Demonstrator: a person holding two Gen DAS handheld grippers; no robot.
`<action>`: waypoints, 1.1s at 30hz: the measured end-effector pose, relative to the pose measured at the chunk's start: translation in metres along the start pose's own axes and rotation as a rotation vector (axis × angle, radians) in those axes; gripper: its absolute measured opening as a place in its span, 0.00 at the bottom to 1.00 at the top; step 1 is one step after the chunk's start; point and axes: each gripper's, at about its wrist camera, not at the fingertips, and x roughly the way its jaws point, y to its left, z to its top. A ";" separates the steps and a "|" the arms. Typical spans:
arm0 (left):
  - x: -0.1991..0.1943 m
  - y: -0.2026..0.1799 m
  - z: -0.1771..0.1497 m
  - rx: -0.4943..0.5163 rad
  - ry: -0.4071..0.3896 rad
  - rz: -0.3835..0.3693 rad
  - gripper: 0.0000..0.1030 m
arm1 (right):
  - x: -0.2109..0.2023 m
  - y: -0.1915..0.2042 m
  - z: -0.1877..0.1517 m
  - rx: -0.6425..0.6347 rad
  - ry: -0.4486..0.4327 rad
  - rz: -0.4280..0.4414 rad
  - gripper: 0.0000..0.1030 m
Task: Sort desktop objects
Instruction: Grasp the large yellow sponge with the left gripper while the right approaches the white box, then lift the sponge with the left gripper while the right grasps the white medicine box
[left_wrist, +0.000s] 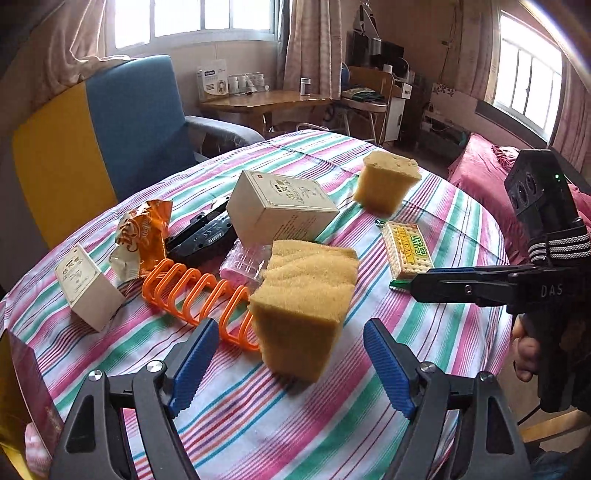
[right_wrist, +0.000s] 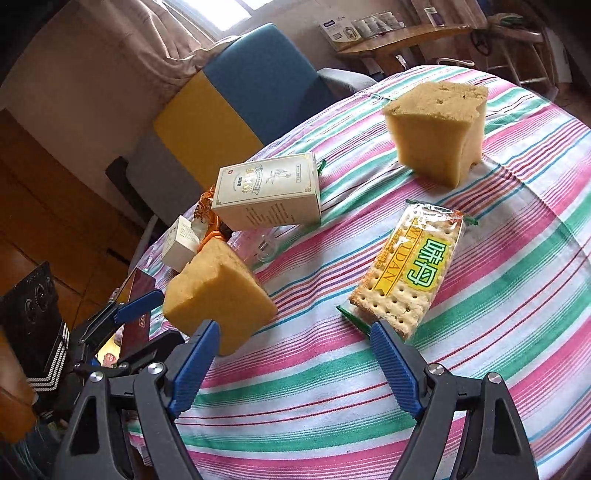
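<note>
My left gripper has its jaws spread wide and holds nothing; the nearest sponge block sits just ahead, between the blue ribbed pads, near the table's near edge. My right gripper is equally wide open and empty, with the cracker packet just beyond its right pad and the same sponge at its left.

Nothing shows where sorted things belong, so I can't judge how far the sorting has got. If the sponge is the pick, I'd square the left jaws across its flat sides and close gently: the foam looks soft and porous and will squash. The crackers, I judge, are brittle under slick, crinkly film, so grip them by the long edges, lightly.

Beyond the sponge lie an orange plastic rack of looped ribs, a clear ridged plastic piece, a black device and a crumpled orange snack wrapper. A small carton tilts toward the left edge; a larger cream carton leans mid-table, both crisp-cornered card. A second sponge block, pitted on top, stands toward the far edge. The striped cloth could drag.
</note>
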 end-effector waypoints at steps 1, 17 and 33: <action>0.005 0.000 0.002 0.002 0.000 -0.007 0.80 | 0.000 -0.001 0.001 -0.001 -0.001 -0.002 0.82; -0.032 0.015 -0.031 -0.222 -0.041 -0.051 0.52 | 0.048 0.027 0.112 -0.073 -0.097 -0.016 0.83; -0.085 0.036 -0.111 -0.406 -0.012 0.084 0.52 | 0.080 0.066 0.065 -0.168 0.162 0.057 0.83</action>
